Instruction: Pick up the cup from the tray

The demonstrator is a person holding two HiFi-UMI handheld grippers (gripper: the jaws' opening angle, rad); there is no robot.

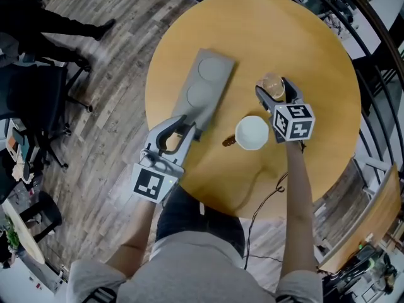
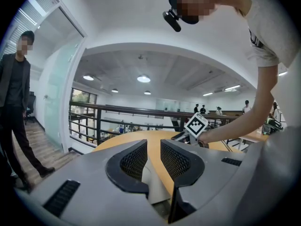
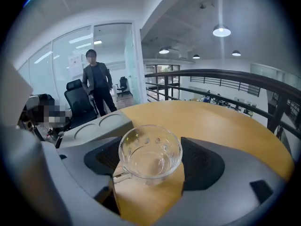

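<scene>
Round wooden table (image 1: 252,30), glass-walled office (image 3: 113,51); right gripper (image 1: 272,88) jaws clamp the cup (image 3: 150,154); left gripper (image 2: 154,159) jaws narrow.

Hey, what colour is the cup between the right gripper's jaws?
The cup is clear, colourless glass, seen best in the right gripper view.

No readable text, labels or numbers

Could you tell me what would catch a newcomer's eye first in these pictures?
The clear glass cup between the right claw's jaws, near the middle of the round wooden table, draws the eye first. Next come the white bowl just beside it, and the grey tray with the left claw at its near end.
</scene>
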